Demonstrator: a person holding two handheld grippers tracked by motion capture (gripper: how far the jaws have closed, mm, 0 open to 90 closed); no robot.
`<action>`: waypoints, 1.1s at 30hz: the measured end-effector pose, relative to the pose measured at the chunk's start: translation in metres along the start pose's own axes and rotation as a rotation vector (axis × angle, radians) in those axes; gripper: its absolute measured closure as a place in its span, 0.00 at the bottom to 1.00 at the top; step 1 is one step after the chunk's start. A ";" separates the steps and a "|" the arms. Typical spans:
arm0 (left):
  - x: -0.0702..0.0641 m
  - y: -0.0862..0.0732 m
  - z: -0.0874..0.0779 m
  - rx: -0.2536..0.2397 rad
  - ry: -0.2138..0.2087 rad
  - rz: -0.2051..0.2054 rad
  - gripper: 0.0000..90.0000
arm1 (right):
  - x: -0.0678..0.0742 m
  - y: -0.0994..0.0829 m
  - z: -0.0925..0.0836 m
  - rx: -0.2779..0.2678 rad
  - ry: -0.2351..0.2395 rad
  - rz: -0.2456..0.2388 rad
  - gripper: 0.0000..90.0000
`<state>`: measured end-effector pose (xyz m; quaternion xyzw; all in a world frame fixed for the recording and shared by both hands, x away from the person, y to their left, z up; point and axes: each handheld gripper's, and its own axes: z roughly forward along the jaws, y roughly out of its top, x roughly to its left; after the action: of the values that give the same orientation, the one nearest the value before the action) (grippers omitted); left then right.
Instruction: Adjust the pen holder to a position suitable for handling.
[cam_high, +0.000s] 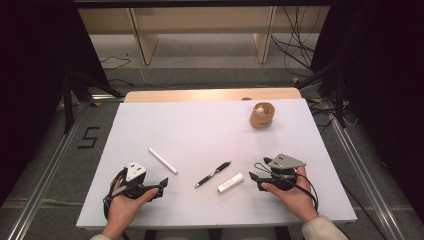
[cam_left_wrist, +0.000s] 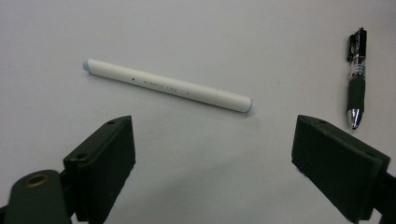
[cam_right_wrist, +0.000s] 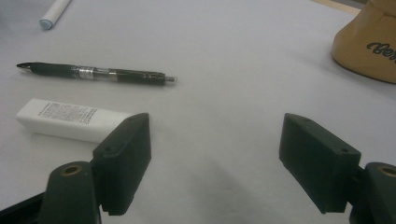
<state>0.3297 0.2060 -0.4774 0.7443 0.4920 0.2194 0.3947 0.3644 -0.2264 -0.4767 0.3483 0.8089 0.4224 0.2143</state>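
Covering most of the scene, the white table (cam_high: 210, 130) carries five loose items, none yet gathered or moved into anything, as far as can be judged.

Largest of these is the tan wooden cup (cam_high: 262, 115), standing upright at the far right, well apart from everything else. It appears to hold something pale inside; what it is cannot be told.

Next are the two hand-held tools. The left tongs (cam_high: 161, 186) rest at the near left in the person's left hand (cam_high: 122, 205), jaws spread wide with nothing between them. In the left gripper view the jaws frame bare table, with the white marker (cam_left_wrist: 167, 85) lying just beyond them. The right tongs (cam_high: 256, 180) sit at the near right in the right hand (cam_high: 292, 195), jaws likewise wide apart and empty.

The white marker lies flat left of centre, near the left tongs. The black pen (cam_high: 212, 174) lies flat at near centre, between the two tools. The small white tube (cam_high: 230, 183) lies just right of the pen and nearest the right tongs; in the right gripper view it sits just beyond the left-hand jaw, not touching it.

Assessment: work has not visibly begun. No item is gripped; every pick-up remains outstanding.
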 end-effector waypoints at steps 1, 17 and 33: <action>0.000 0.000 0.000 -0.004 0.000 -0.006 0.14 | 0.000 0.000 0.000 0.000 0.000 0.001 0.29; -0.015 0.003 0.000 -0.012 -0.046 0.023 0.17 | -0.002 0.000 0.001 -0.008 -0.006 0.006 0.28; -0.040 0.007 0.006 -0.016 -0.131 0.078 0.22 | -0.003 0.000 0.000 -0.008 -0.017 0.012 0.27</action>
<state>0.3212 0.1666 -0.4724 0.7726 0.4340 0.1895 0.4229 0.3659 -0.2285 -0.4769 0.3558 0.8033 0.4239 0.2200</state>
